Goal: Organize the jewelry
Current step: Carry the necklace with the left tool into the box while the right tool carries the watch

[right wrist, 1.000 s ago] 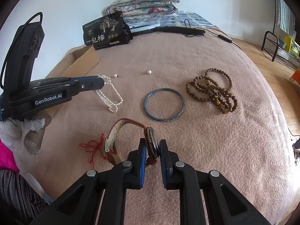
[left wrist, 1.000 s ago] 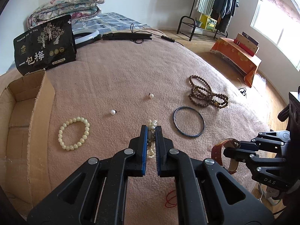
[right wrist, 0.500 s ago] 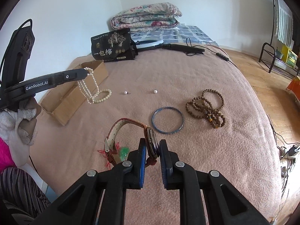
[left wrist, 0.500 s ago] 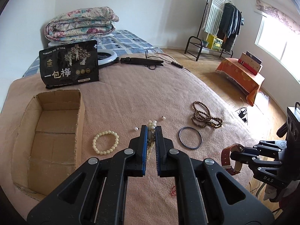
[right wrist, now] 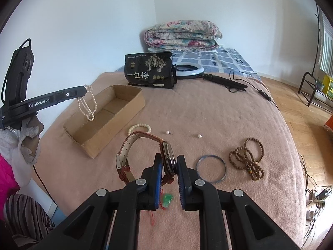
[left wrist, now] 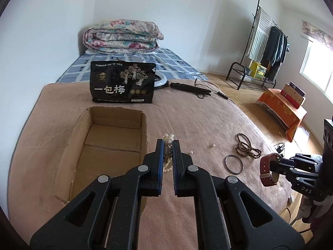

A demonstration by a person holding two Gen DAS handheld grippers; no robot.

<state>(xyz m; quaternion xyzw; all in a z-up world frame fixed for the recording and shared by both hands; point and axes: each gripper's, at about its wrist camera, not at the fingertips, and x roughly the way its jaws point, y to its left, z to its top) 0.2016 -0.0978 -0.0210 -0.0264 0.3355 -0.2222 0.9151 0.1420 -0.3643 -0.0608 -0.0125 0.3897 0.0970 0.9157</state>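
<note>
My left gripper (right wrist: 84, 90), clamped on white pearl necklace (right wrist: 88, 106): strands hang vertically above open cardboard box (right wrist: 108, 120), frame left. My right gripper (right wrist: 169, 164) clamps brown leather-strap watch (right wrist: 145, 152), case edge-on, strap arching left, lower centre.

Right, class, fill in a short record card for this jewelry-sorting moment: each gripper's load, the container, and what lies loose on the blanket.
left gripper: shut on pearl necklace, hanging over the box
right gripper: shut on brown-strap watch, held above the blanket
container: open cardboard box, nothing visible inside
loose on blanket: cream bead bracelet, two single pearls, blue bangle, brown bead strand, green pendant on red cord
</note>
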